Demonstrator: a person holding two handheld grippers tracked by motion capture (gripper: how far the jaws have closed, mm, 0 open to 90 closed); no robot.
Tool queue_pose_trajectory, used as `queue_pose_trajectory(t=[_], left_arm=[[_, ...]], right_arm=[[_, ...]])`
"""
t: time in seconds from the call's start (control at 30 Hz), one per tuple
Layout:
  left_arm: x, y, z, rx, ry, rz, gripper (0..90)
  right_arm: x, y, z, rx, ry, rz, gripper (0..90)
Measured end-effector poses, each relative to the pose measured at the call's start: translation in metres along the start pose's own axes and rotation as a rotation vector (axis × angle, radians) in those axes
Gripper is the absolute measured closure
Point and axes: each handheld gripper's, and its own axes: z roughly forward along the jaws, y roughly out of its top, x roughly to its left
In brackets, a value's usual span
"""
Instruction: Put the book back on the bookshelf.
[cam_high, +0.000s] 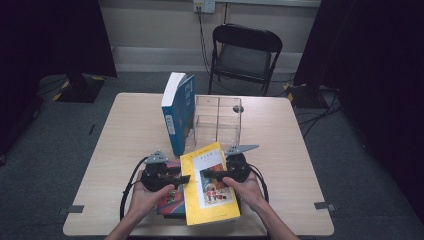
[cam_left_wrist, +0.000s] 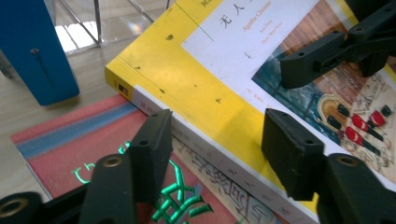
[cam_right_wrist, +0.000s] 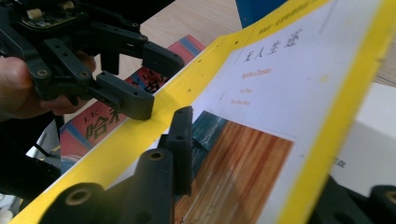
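High view: a pale wooden table (cam_high: 130, 130) seen from above; two forearms come in from the bottom edge, each hand holding a black gripper; the left gripper (cam_high: 183, 179) sits at the left edge of a yellow book (cam_high: 192, 197), the right gripper (cam_high: 206, 174) reaches over the book's cover from the right; the yellow book lies near the table's front edge, partly on top of a red book (cam_high: 170, 197); behind them a blue book (cam_high: 178, 112) stands upright, just beside a clear box (cam_high: 217, 121); a black folding chair (cam_high: 245, 52) stands beyond the table.

Left gripper view: the two black jaws stand apart, one on either side of the yellow book's (cam_left_wrist: 187, 70) spine edge, gripping nothing; the lower-left jaw hangs over the red book (cam_left_wrist: 70, 149), which has green lettering; the yellow book rests on the red one; the blue book (cam_left_wrist: 39, 49) is at upper left with the clear box (cam_left_wrist: 100, 21) beside it; the right gripper's jaws (cam_left_wrist: 299, 70) show at upper right over the cover picture.

Right gripper view: the yellow book's (cam_right_wrist: 154, 126) cover is tilted up and fills the middle; one jaw lies on the cover, the other is behind it at lower right, so the cover sits between them; whether they are pressed tight I cannot tell; the left gripper (cam_right_wrist: 144, 79), jaws parted, is at the book's far edge, with the red book (cam_right_wrist: 100, 123) below it.
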Motion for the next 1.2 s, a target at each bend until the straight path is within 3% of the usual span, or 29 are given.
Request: queue_pose_trajectory(t=[0.17,0.27,0.57,0.7,0.83,0.87,0.97,1.1,1.2], left_arm=[[-0.001,0.001,0.002,-0.014,0.022,-0.017,36.3],[0.002,0.002,0.002,-0.024,0.011,-0.067,30.7],[0.005,0.004,0.006,-0.03,-0.068,-0.118,24.1],[0.005,0.007,0.008,-0.011,-0.116,-0.162,26.2],[0.006,0.011,0.009,0.007,-0.135,-0.175,28.1],[0.006,0.012,0.007,0.003,-0.159,-0.196,30.0],[0.003,0.016,0.001,-0.02,-0.175,-0.181,33.7],[0.003,0.02,-0.007,-0.08,-0.185,-0.198,42.4],[-0.001,0.022,-0.009,-0.09,-0.165,-0.182,47.4]], right_arm=[[0.002,0.001,-0.003,-0.018,0.001,-0.008,78.0],[0.006,0.002,-0.007,-0.042,0.009,-0.027,81.0],[0.016,0.005,-0.016,-0.073,0.018,-0.066,83.6],[0.023,0.009,-0.02,-0.055,0.01,-0.1,84.1],[0.023,0.008,-0.022,-0.064,0.018,-0.092,84.3],[0.024,0.008,-0.023,-0.069,0.022,-0.092,84.5],[0.028,0.01,-0.027,-0.091,0.031,-0.102,85.0],[0.033,0.015,-0.034,-0.101,0.001,-0.132,85.3],[0.039,0.02,-0.035,-0.054,-0.062,-0.161,85.3]])
